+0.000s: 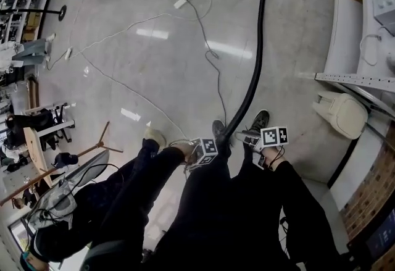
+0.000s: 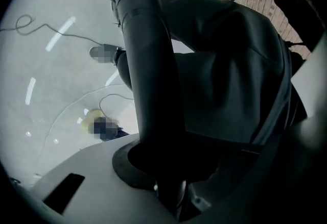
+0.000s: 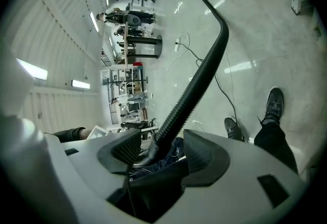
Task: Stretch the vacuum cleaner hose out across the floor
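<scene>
Hose [image 1: 256, 54] nearly stretched out, near end not yet set down
Left gripper [image 2: 171, 187] jaws clamp the hose's smooth near end by the person's feet; it runs far across the floor [image 1: 154, 66]; right gripper [image 3: 161, 154] jaws stand apart around its ribbed part, so probably only straightening remains.

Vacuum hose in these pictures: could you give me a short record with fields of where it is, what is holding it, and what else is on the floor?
hose: black vacuum hose, running away from the person across the grey floor and past the top edge of the head view
left gripper: shut on the hose's smooth end
right gripper: jaws apart, ribbed hose between them, not clamped
person: standing, dark shoes either side of the hose
also on floor: white power strip with thin cables
</scene>
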Demonstrator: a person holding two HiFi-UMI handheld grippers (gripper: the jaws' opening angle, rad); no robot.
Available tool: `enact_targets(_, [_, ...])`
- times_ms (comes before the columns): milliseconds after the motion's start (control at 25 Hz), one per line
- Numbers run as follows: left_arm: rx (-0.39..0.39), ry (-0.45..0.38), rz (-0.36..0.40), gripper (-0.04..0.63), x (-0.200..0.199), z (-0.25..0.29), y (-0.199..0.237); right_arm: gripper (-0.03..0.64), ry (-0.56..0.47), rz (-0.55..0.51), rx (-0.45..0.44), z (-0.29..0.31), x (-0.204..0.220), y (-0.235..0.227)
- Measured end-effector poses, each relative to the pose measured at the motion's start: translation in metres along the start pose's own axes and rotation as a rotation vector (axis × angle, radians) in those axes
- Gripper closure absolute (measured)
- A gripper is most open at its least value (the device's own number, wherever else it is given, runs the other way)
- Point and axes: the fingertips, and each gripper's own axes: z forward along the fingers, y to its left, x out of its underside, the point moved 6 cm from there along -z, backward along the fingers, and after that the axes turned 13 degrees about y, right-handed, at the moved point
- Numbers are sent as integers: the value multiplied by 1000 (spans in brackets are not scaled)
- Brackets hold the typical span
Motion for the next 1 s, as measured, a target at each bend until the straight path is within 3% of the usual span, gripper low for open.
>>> enact_targets(160, [-83,34,22,500,-41,17,21,353,-40,84,50,41,46,-15])
enact_targets(280, [-52,-11,17,500,-68,25,34,353,-98,149,151,65,73,-36])
enact_targets(400, [-38,-21,65,500,-92,44,42,353,-192,233,198,76,94,-53])
enact_targets(600, [-38,2,153,499,-87,44,40,353,-324,313,185,84,98,-74])
enact_targets(800, [68,-64,296,479,-116,38,17,351,-312,273,170,86,86,-103])
enact_targets(1000, [136,-73,328,471,-158,29,10,354,-286,279,126,71,83,-151])
